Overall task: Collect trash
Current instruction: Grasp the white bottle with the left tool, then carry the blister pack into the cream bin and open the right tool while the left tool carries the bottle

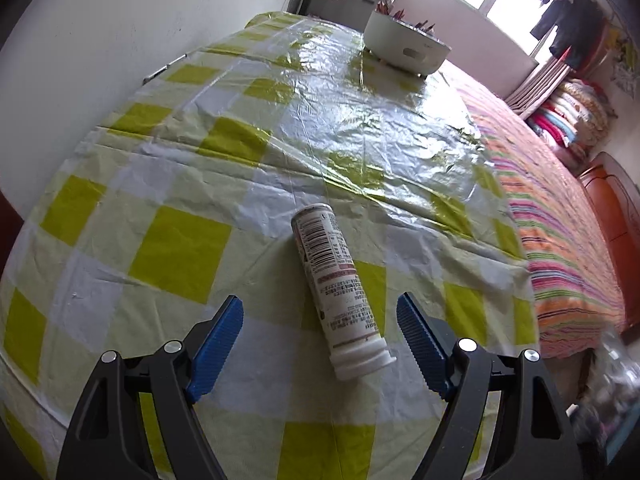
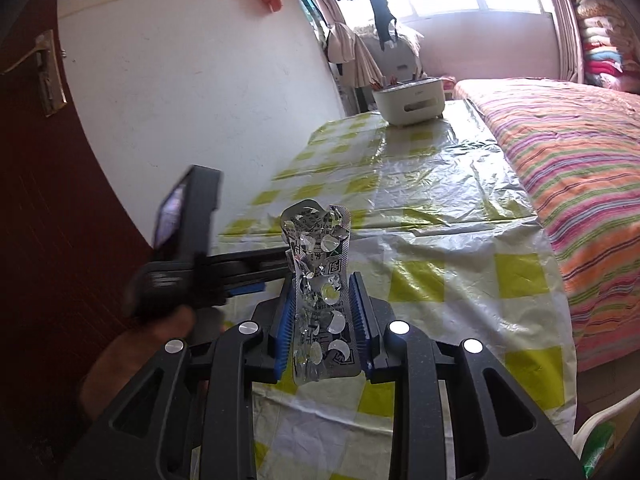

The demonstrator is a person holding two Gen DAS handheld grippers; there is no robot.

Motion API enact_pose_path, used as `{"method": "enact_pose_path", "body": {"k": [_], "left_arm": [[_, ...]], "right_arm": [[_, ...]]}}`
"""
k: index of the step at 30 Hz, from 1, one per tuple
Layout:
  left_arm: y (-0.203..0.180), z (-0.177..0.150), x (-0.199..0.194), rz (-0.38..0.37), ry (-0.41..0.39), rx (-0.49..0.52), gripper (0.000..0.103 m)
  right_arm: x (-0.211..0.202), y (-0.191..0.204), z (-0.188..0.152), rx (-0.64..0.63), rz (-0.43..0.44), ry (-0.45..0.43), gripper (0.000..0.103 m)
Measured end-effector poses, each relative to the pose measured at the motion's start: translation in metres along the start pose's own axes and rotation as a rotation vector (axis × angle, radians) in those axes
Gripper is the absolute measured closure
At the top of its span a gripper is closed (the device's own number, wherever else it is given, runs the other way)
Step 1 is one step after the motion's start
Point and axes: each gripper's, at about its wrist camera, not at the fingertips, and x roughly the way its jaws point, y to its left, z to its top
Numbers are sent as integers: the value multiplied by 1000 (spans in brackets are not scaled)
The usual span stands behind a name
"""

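Observation:
A white tube-shaped bottle (image 1: 340, 292) with a barcode label lies on its side on the green-checked plastic table cover (image 1: 180, 248). My left gripper (image 1: 320, 320) hovers over its near end, open, with the blue pads standing apart on either side of the cap end and not touching it. In the right wrist view my right gripper (image 2: 322, 292) is shut on a crumpled silver blister pack (image 2: 320, 280), which sticks up between the blue pads above the table. The left gripper (image 2: 256, 276) shows at the left there, held by a hand (image 2: 152, 340).
A white pot-like container (image 1: 404, 46) stands at the table's far end. A striped bedspread (image 1: 560, 240) borders the table on the right. A white wall (image 1: 120, 40) runs along the left, and a dark red door (image 2: 48, 220) with a handle stands near it.

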Motion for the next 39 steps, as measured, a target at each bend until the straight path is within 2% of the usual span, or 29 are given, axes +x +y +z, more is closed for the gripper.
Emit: {"method": "enact_pose_path", "body": {"k": [5, 8, 11, 13, 14, 15, 20, 33, 39], "left_arm": [[-2, 6, 10, 12, 18, -3, 27], [-1, 7, 13, 22, 15, 8, 41], [-2, 8, 14, 33, 11, 35, 44], [-1, 7, 13, 25, 7, 49, 54], [-1, 7, 14, 19, 12, 54, 70], [0, 6, 14, 19, 17, 60, 73], [-2, 1, 10, -10, 18, 104, 74], [-22, -25, -34, -55, -106, 232, 74], [-43, -52, -54, -75, -149, 344, 74]], "right_arm": [[-6, -7, -4, 1, 17, -19, 77], [-5, -15, -8, 9, 12, -19, 77], [-9, -15, -9, 18, 11, -29, 77], [-11, -14, -9, 20, 11, -36, 77], [-12, -14, -10, 22, 10, -39, 77], [-13, -14, -10, 25, 9, -43, 77], [-18, -12, -10, 30, 2, -57, 77], [-37, -27, -21, 53, -54, -105, 77], [-51, -45, -34, 87, -96, -119, 77]]}}
